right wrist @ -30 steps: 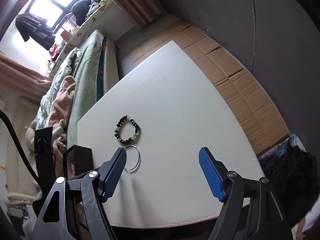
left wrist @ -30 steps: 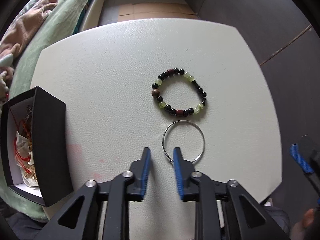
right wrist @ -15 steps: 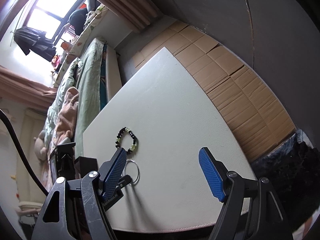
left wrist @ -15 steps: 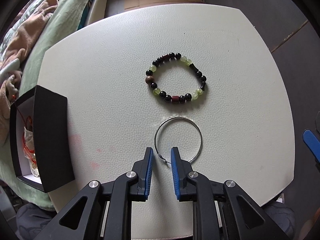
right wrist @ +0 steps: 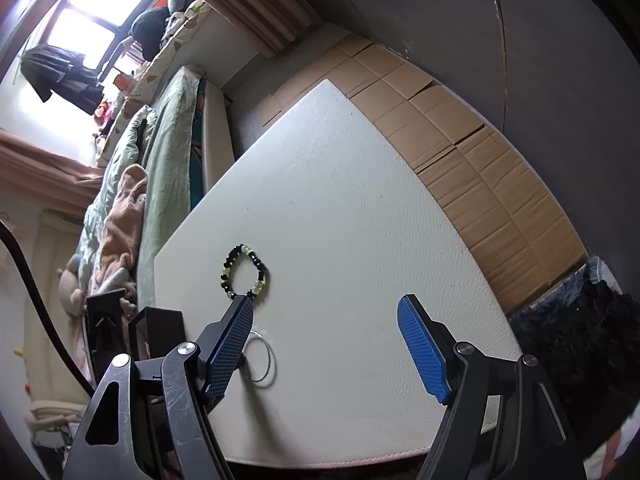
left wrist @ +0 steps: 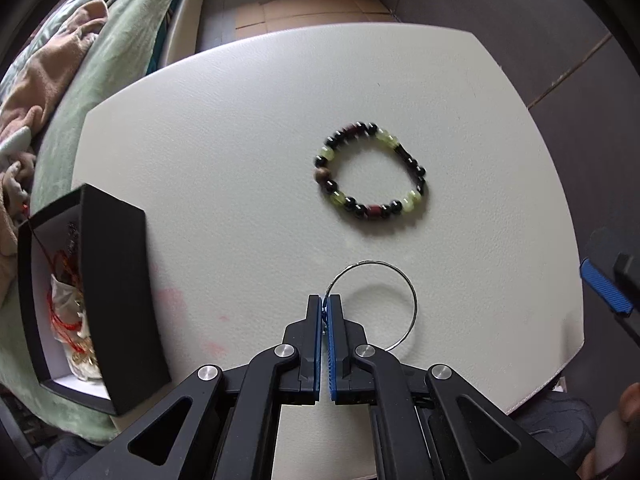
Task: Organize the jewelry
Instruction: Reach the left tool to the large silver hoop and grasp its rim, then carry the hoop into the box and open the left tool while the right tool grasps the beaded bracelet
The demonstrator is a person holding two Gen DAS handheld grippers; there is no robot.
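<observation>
My left gripper [left wrist: 325,305] is shut on the near-left rim of a thin silver hoop [left wrist: 412,298] and holds it just above the white table [left wrist: 240,140]; the hoop's shadow lies under it. A beaded bracelet [left wrist: 370,170] of black, green and red beads lies flat beyond the hoop. An open black jewelry box [left wrist: 108,300] with red cord and trinkets inside stands at the table's left edge. My right gripper [right wrist: 326,344] is open and empty over the near right of the table; the hoop [right wrist: 266,362] and bracelet [right wrist: 244,274] show by its left finger.
A bed with green and pink bedding [left wrist: 60,60] runs along the table's left side. Cardboard sheets [right wrist: 460,160] cover the floor beyond the table. The right gripper's blue pad [left wrist: 606,288] shows at the table's right edge. A dark fluffy rug [right wrist: 568,328] lies at right.
My left gripper closed on the hoop's rim and lifted it slightly off the table. The right gripper stayed open and shifted only a little.
</observation>
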